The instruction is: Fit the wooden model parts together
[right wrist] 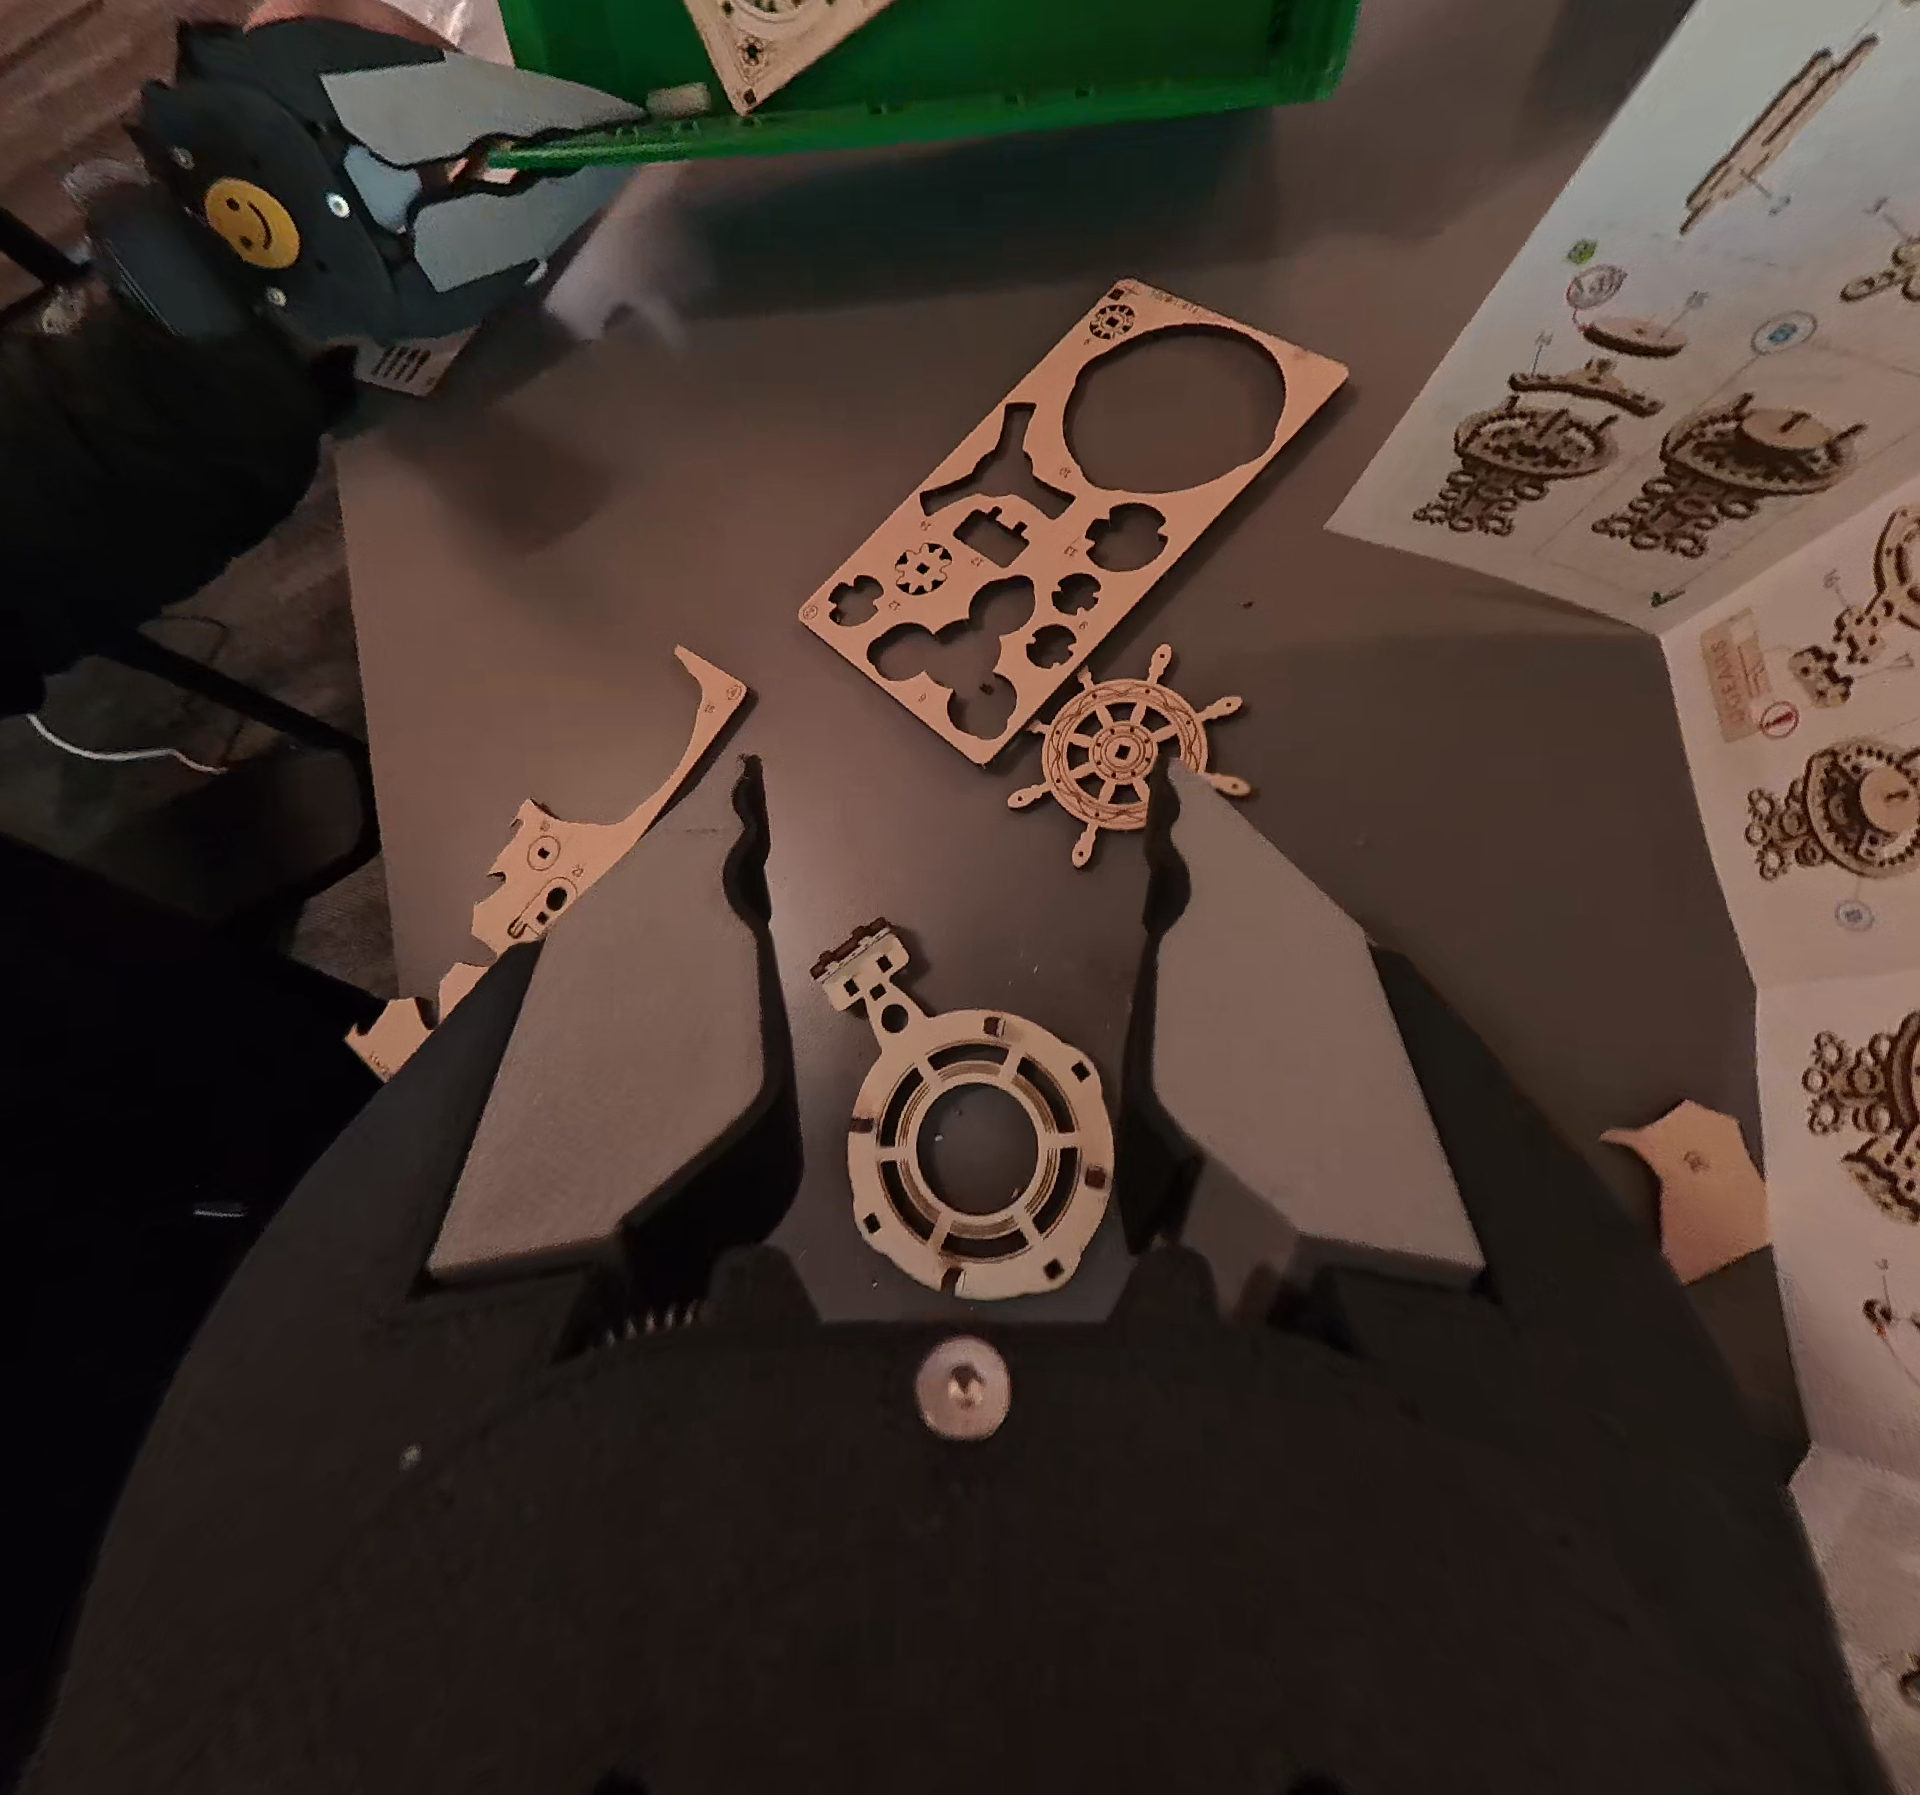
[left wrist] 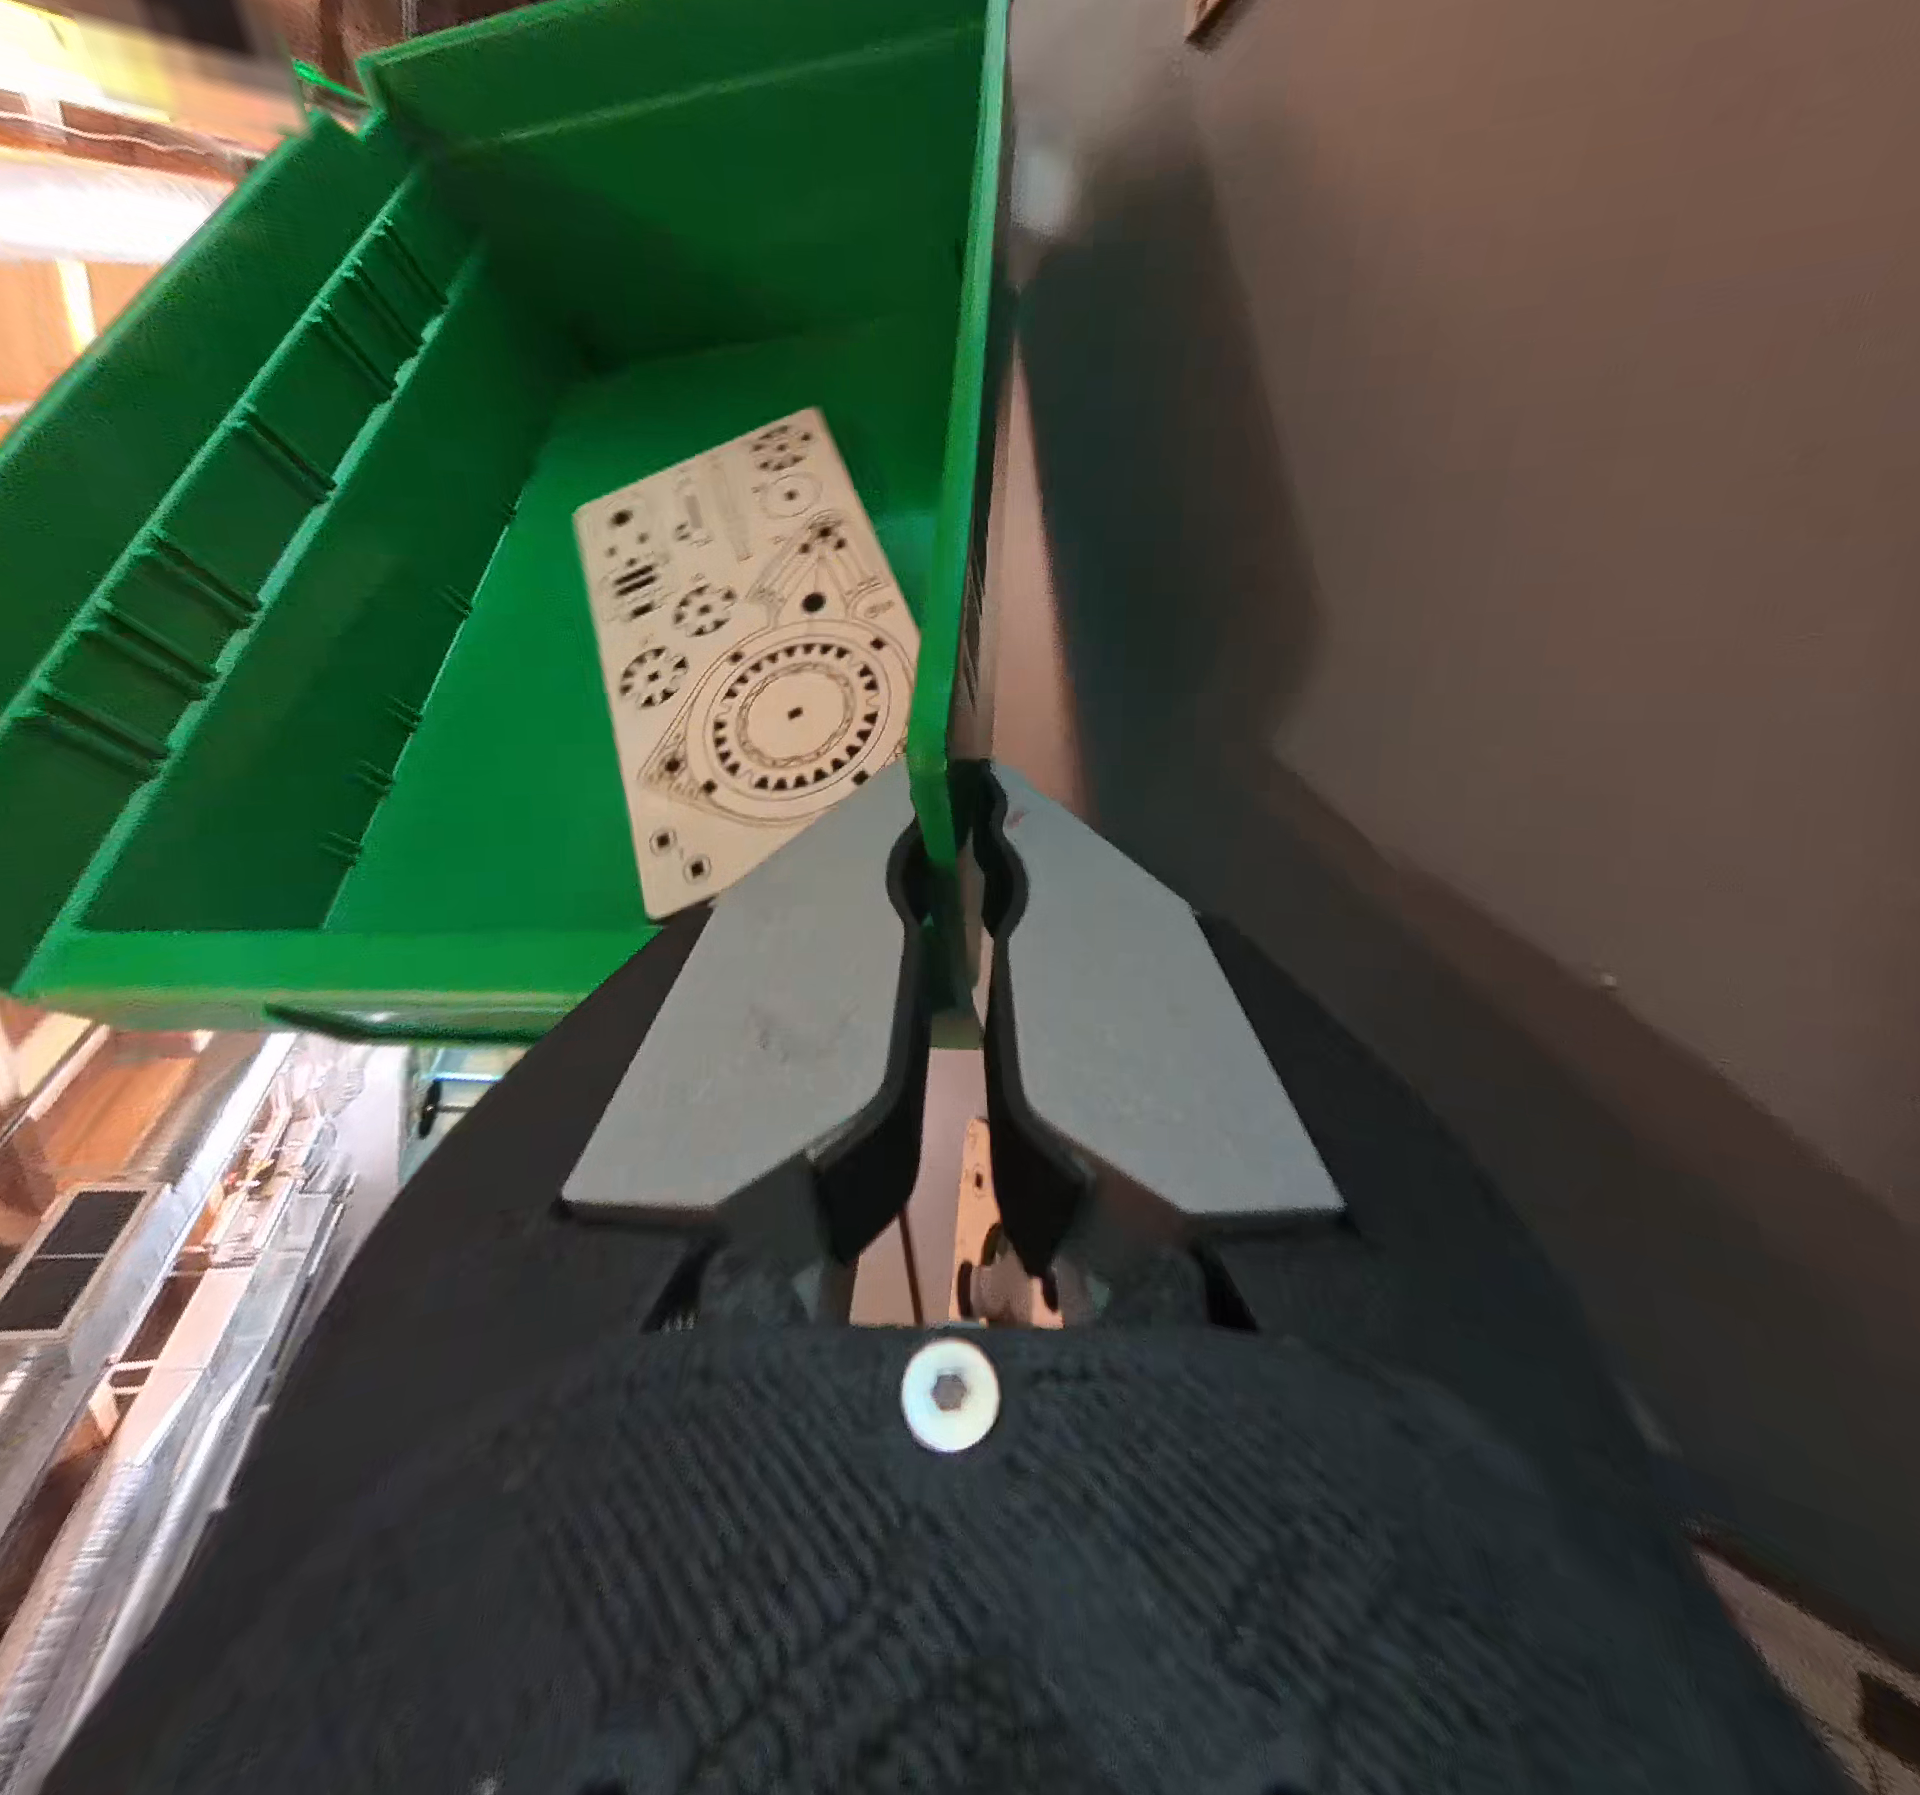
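Note:
My left gripper [left wrist: 961,810] is shut on the side wall of a green plastic bin [left wrist: 665,218] and holds it tilted above the table. A wooden sheet of uncut parts [left wrist: 748,654] lies inside the bin. In the right wrist view the bin [right wrist: 1091,10] is at the top with the left gripper [right wrist: 613,124] clamped on its edge. My right gripper [right wrist: 961,789] is open above the grey table. A round wooden frame part [right wrist: 977,1143] lies between its fingers. A wooden ship's wheel [right wrist: 1122,758] lies by the right fingertip, beside a punched-out wooden sheet [right wrist: 1070,519].
A broken sheet offcut [right wrist: 613,831] lies at the left of the grey table [right wrist: 520,540]. Another wooden piece [right wrist: 1694,1195] lies at the right. Paper instruction sheets [right wrist: 1714,374] cover the right side. The table's left edge drops off near the left gripper. Spacing between my two grippers at the tips: around 30 cm. The wooden ship's wheel [right wrist: 1122,758] lies around 8 cm away from my right fingertips.

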Demonstrator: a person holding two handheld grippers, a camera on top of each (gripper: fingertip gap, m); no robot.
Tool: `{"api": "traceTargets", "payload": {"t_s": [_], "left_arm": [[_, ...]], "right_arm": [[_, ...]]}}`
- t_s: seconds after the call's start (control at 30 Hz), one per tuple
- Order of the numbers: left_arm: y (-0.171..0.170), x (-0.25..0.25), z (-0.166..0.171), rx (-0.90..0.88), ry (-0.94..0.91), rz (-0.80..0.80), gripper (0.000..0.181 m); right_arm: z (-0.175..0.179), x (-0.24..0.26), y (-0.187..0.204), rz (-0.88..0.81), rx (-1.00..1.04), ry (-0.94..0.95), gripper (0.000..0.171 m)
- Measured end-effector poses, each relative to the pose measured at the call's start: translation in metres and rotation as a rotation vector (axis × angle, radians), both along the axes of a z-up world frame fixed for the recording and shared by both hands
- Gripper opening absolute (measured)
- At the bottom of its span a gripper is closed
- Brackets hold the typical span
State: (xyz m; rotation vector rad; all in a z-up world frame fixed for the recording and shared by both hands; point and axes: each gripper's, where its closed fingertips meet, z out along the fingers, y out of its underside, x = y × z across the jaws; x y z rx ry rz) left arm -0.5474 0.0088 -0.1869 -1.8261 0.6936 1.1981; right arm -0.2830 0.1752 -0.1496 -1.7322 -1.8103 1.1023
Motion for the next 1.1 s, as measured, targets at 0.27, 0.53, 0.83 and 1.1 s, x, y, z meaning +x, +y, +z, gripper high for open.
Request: {"api": "traceTargets", "payload": {"t_s": [0.27, 0.53, 0.83, 1.1], "left_arm": [[0.004, 0.006, -0.005, -0.029, 0.038, -0.026, 0.001], [0.007, 0.013, -0.007, -0.042, 0.08, -0.061, 0.001], [0.007, 0.014, -0.008, -0.051, 0.112, -0.072, 0.002], [0.007, 0.011, -0.012, -0.07, 0.096, -0.046, 0.005]], "right_arm": [[0.009, -0.036, -0.036, 0.194, 0.109, -0.033, 0.072], [0.048, -0.196, -0.065, 0.377, 0.407, 0.157, 0.07], [0.011, -0.324, -0.068, 0.646, 0.756, 0.122, 0.074], [-0.031, -0.324, -0.064, 0.776, 1.061, 0.061, 0.07]]}}
